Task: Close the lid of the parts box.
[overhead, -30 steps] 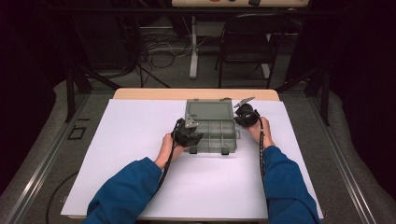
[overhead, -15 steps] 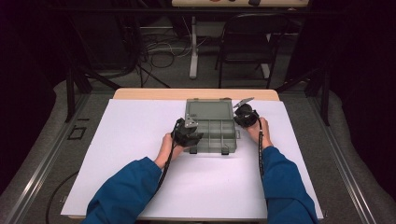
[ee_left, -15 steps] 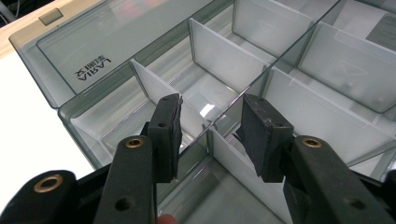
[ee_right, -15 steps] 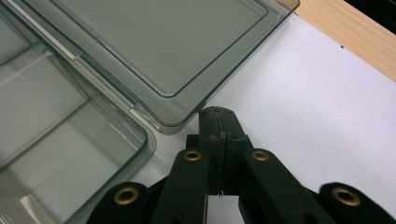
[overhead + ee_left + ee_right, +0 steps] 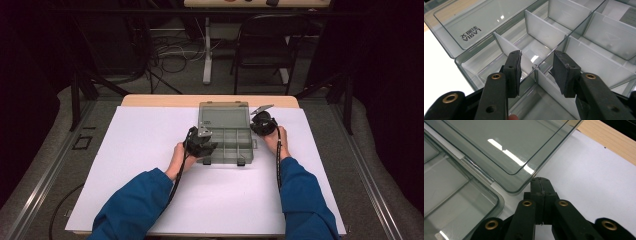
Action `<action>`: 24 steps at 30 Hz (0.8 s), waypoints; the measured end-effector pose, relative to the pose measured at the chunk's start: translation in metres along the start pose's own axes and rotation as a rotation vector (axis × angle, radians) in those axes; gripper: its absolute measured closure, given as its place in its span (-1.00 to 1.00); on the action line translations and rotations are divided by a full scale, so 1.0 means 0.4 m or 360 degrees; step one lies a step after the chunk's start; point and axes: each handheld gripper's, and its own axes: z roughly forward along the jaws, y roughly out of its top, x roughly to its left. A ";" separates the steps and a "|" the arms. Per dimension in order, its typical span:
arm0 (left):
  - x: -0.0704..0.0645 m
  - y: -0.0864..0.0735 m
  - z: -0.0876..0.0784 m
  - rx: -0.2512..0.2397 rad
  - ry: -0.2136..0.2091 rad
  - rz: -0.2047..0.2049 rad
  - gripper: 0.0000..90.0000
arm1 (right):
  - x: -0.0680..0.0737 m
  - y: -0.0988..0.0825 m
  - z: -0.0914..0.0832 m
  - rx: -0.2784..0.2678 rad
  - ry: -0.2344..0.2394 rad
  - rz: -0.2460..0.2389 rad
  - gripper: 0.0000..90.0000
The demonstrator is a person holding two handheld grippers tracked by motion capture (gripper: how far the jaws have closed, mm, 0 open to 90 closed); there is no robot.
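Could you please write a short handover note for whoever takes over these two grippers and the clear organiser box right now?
Left gripper: open, fingers astride a divider wall in the clear organiser box, near its left front; nothing gripped.
Right gripper: shut on nothing, tip beside the corner of the lid, over the white sheet.
Things: the box sits mid-table on the white sheet, lid laid open flat toward the far edge. The compartments in sight look empty.
Done: box opened.
Left: probably the dividers, by where the left gripper is; I cannot tell whether it means to pull one out.
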 end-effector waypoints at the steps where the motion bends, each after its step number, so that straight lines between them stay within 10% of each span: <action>1: 0.000 0.000 0.000 0.0002 0.0001 0.0000 0.32 | 0.000 0.000 0.000 -0.0003 -0.0003 -0.0001 1.00; 24: 0.001 -0.001 0.000 -0.0004 -0.0006 0.0004 0.32 | -0.002 0.017 -0.044 -0.0224 -0.0072 -0.0038 1.00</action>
